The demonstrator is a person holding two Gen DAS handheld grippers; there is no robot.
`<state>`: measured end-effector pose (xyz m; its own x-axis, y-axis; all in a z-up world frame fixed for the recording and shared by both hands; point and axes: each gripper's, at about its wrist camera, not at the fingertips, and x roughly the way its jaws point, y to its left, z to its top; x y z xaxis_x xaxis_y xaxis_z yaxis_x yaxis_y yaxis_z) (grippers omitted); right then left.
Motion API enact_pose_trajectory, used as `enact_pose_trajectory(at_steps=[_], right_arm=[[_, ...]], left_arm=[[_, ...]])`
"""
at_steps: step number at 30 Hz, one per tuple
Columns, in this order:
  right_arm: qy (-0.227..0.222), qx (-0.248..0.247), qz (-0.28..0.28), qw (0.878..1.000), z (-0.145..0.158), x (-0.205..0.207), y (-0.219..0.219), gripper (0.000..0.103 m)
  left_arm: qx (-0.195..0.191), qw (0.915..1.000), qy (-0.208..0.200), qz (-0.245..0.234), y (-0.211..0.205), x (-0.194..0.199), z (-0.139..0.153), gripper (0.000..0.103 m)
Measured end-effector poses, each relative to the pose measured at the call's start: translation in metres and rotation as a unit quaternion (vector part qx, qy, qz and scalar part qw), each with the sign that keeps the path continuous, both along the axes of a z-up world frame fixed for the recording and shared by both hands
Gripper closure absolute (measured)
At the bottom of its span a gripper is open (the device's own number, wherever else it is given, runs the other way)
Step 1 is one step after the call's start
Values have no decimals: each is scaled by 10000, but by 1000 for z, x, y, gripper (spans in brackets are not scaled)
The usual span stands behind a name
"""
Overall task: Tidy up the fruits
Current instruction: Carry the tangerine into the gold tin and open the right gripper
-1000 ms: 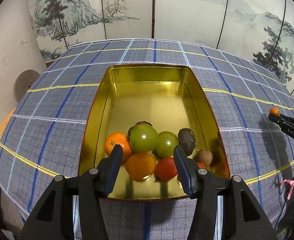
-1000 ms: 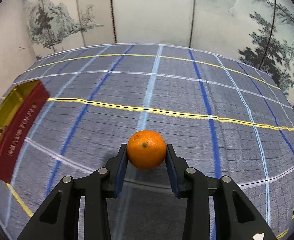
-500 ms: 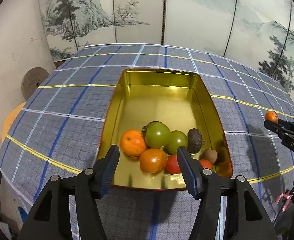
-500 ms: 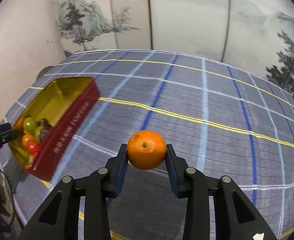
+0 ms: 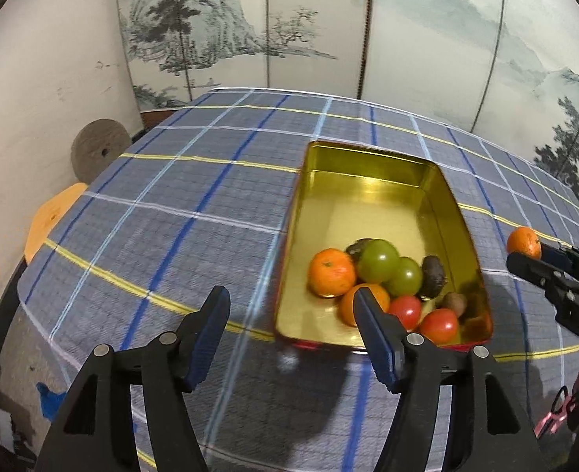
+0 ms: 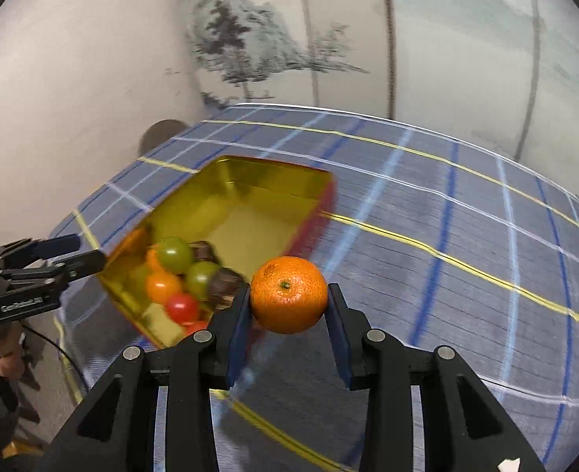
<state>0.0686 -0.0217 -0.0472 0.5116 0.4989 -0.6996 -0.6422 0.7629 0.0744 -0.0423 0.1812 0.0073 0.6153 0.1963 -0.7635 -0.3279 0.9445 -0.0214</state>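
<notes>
Right gripper [image 6: 288,306] clamped on mandarin [image 6: 288,295], gold tin [image 6: 250,181] ahead-left. Left gripper [image 5: 291,306] wide open, holding nothing, tin ahead-right.

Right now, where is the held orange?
The orange sits clamped in the right gripper, in the air right of the tin, near its fruit-filled end.

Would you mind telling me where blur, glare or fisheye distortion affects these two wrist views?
Right wrist view: the gold rectangular tin and plaid tablecloth smear with motion blur, while the round orange mandarin clamped in the right gripper stays sharp. Left wrist view: mild blur near the open left gripper; glare on the tin's floor; both views bow the cloth's lines.
</notes>
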Motion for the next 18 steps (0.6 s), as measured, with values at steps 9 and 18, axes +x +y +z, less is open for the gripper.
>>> enact_pose_trajectory(at_steps=[9,18], right_arm=[[74,-279,506,9983,-13,-18,50,69],[201,-483,590,9969,-32,-18,72,69]], left_arm=[[100,9998,155,77,9,-9,-7,37],[229,9995,208,101,17,-11,-5,37]])
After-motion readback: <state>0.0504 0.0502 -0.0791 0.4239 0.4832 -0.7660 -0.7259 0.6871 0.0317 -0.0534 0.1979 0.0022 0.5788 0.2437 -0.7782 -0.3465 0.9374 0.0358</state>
